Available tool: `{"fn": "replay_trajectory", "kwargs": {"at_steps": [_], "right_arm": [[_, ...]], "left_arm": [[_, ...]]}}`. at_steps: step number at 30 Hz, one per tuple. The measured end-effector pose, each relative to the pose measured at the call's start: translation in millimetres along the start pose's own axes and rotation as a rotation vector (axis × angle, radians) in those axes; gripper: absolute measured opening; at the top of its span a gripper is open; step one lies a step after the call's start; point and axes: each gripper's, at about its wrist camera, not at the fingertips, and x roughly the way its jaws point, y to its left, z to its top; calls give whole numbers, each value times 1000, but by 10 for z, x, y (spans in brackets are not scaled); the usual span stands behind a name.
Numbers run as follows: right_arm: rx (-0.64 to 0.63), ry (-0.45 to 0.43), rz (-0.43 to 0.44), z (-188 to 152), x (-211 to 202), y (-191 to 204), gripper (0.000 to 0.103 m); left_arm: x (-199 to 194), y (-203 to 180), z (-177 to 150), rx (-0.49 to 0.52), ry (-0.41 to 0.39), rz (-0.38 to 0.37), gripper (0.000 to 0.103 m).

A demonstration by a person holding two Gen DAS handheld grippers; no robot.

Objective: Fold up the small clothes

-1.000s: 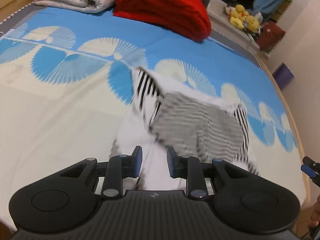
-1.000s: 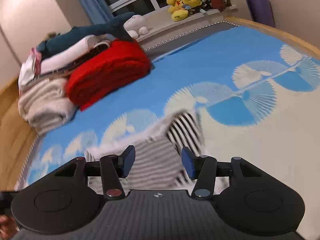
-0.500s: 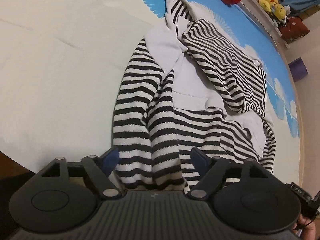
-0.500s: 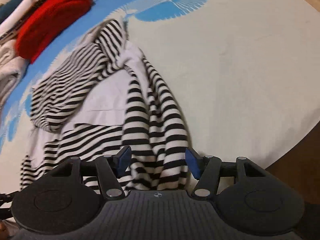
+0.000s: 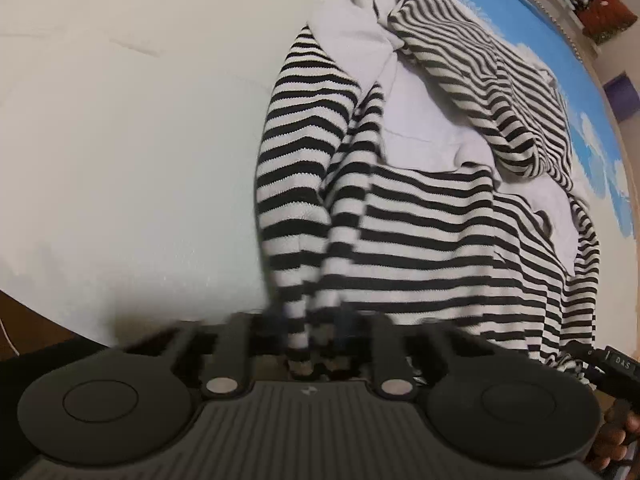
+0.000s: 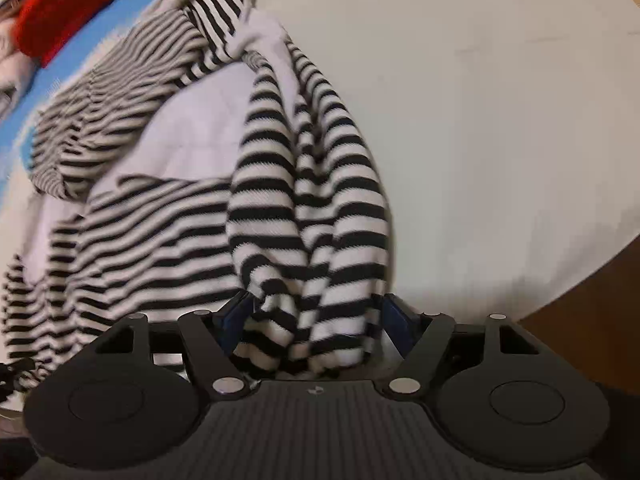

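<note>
A black-and-white striped top [image 5: 420, 220] with plain white panels lies crumpled on the bed, also in the right wrist view [image 6: 152, 224]. One striped sleeve [image 5: 296, 152] runs down to my left gripper [image 5: 310, 328], whose jaws are closing, blurred, with the sleeve's end pinched between them. The other striped sleeve [image 6: 320, 184] bunches between the blue pads [image 6: 236, 320] of my right gripper [image 6: 316, 320], which stand wide on either side of the cloth without squeezing it. Both grippers point steeply down at the near hem.
The cream sheet [image 5: 120, 140] turns blue-patterned [image 5: 600, 140] at the far side. A red folded blanket [image 6: 60, 12] lies at the head end. The bed's wooden edge [image 6: 592, 312] is just beside my right gripper. A hand [image 5: 616, 440] shows at the lower right.
Both grippers came down close over the striped top. The left jaws spread wide around the sleeve end, then closed on it. The right jaws stay wide around the other sleeve.
</note>
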Motion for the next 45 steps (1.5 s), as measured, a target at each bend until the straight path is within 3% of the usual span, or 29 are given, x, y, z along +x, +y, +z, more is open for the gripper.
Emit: {"fn": "replay_trajectory", "kwargs": {"at_steps": [1, 2, 3, 4, 7, 9, 12, 17, 21, 22, 24, 30, 35, 45], "right_arm": [[7, -14, 10, 0, -24, -14, 39], [23, -26, 29, 8, -56, -44, 23], [52, -43, 52, 19, -106, -86, 13], [83, -68, 78, 28, -179, -131, 10], [110, -133, 105, 38, -366, -217, 9], [124, -110, 75, 38, -321, -256, 10], [140, -23, 34, 38, -145, -283, 26], [73, -14, -8, 23, -71, -181, 33], [59, -19, -14, 25, -57, -155, 33], [50, -21, -14, 28, -51, -136, 28], [48, -31, 14, 17, -95, -128, 13], [71, -79, 98, -17, -321, -183, 10], [63, 10, 57, -37, -111, -221, 16], [60, 3, 43, -39, -100, -247, 23]], "left_arm": [[-32, 11, -4, -10, -12, -13, 9], [-80, 28, -14, -17, -27, -20, 8], [-133, 41, -26, -26, -41, -27, 8], [-187, 54, -47, -37, -54, -39, 8], [-255, 46, -112, -50, -71, -75, 10], [-188, 39, -116, -60, -45, -60, 24], [-90, 31, -77, -58, -18, -43, 36], [-30, 16, -88, -52, -18, -11, 39], [13, 2, -106, -36, -26, 1, 38], [16, -8, -112, -26, -31, 3, 37], [0, -18, -124, -15, -44, -17, 8], [-267, -39, -217, -18, -143, -22, 8], [-144, -9, -216, -19, -84, -6, 21], [-87, 50, -240, -44, -84, -9, 23]]}}
